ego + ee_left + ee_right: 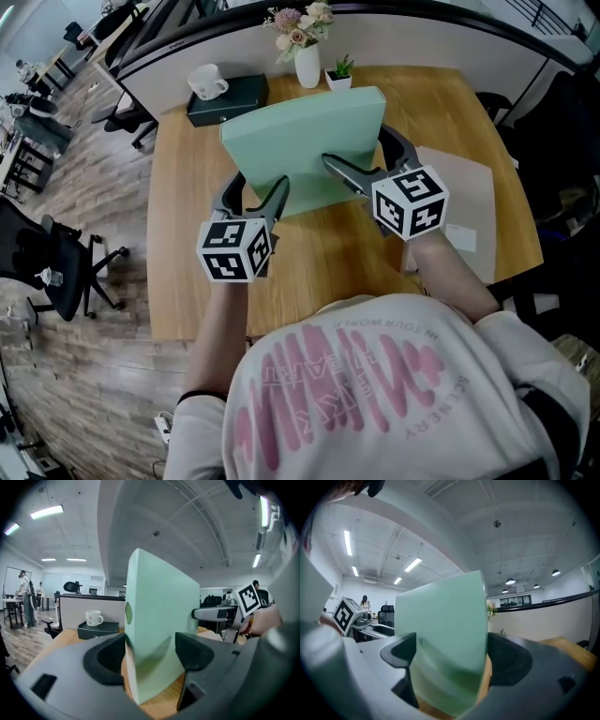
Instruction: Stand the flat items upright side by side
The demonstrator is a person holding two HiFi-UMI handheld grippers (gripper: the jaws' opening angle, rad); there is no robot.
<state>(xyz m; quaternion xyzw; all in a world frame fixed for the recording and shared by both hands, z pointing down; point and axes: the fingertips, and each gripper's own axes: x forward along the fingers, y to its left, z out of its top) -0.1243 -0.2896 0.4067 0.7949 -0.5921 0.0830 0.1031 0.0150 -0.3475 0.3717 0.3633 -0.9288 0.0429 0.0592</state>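
Wooden counter (187, 187) fills the middle of the frame, and a pale green binder (305, 145) stands on edge just above centre (a mug (206, 82) on a dark box (239, 97) sits at upper left). The left gripper (258, 192) straddles the binder's lower left corner, jaws wide with one pad clear of it. The right gripper (361, 150) is clamped on its lower right edge.

green folder (305, 141): lower edge hidden | paper (469, 192): partly covered, perhaps two sheets

Open-plan office. Evidence: wheeled desk chair (58, 270), rows of desks (33, 141) on plank floor (112, 375), low partition (89, 611) behind wooden worktop (187, 291), ceiling strip lights (47, 512), mug (208, 82).
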